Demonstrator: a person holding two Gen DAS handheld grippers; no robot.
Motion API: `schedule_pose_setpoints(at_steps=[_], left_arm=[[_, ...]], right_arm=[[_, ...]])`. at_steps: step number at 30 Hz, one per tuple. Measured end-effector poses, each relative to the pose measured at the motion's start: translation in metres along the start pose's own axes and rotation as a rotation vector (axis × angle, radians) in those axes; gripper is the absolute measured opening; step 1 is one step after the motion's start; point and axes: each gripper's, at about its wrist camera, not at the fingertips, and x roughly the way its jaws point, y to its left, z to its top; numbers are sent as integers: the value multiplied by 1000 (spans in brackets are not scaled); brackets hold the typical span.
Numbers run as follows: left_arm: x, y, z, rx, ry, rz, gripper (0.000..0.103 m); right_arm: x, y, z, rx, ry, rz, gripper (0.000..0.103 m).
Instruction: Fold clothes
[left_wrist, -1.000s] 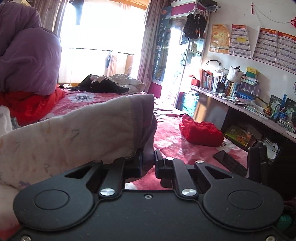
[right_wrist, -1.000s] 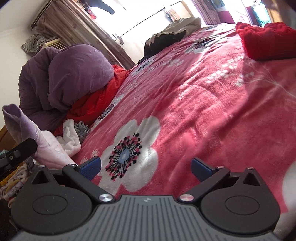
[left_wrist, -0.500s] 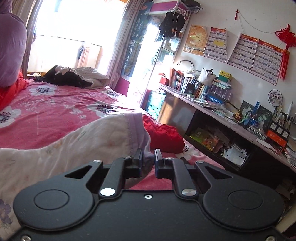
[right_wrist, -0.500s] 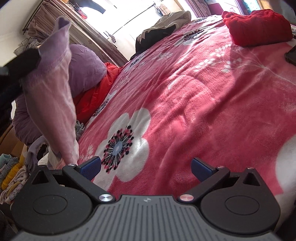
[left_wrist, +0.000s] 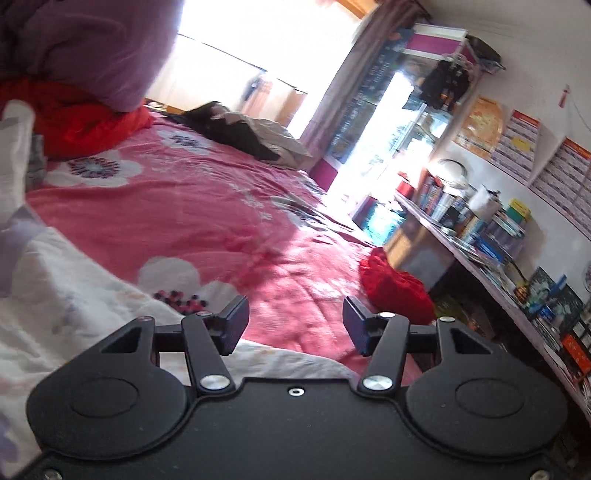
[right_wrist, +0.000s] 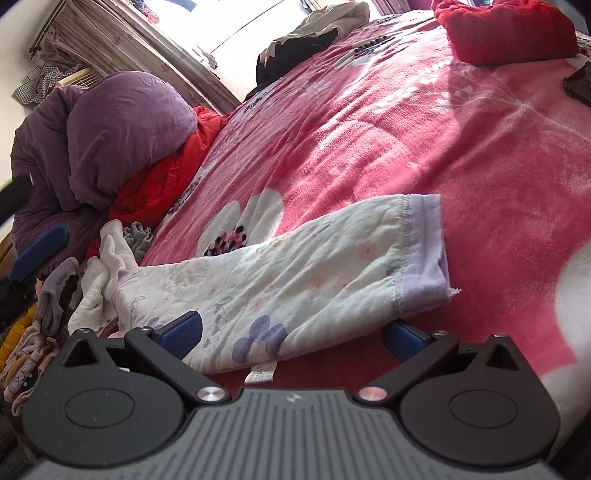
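A white floral garment with a lilac cuff (right_wrist: 280, 273) lies stretched across the pink flowered blanket (right_wrist: 424, 140), its cuff end pointing right. My right gripper (right_wrist: 291, 334) is open just above its near edge, with a care label showing between the fingers. In the left wrist view the same garment (left_wrist: 62, 306) lies at the lower left, partly under my left gripper (left_wrist: 295, 325), which is open with nothing between its fingers.
A purple duvet (right_wrist: 122, 133) and red bedding (right_wrist: 162, 184) are piled at the left, with loose clothes (right_wrist: 48, 317) below. A folded red sweater (right_wrist: 513, 33) sits far right beside a dark flat object (right_wrist: 580, 86). A cluttered desk (left_wrist: 491, 254) runs along the wall.
My left gripper held the garment up by its cuff, then opened and let it go; the garment now lies flat on the blanket in front of my right gripper.
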Motion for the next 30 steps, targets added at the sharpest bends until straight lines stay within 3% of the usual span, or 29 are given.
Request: schedule_pose_setpoints(at_steps=[8,12,15,24,26,30], left_arm=[[-65,131,1,-333,-98,377,55],[-93,173,-6,-463,-123,505,55],[-99,183,-9,-489,-124,516,56],[-68,190,-25,-477,-49,482,55],[-67,186,-24,-435,-51,469,32],[-66,170,-19,-348,-75,412,16]], right_arm=[[4,-5,-2,29,22,-23,102],[8,-1,-5,6,36,-24,101],[10,6,-9,-28,52,-16,101],[13,31,-21,-150,98,20,100],[13,34,-22,-164,102,32,100],[11,39,-23,-179,104,61,99]])
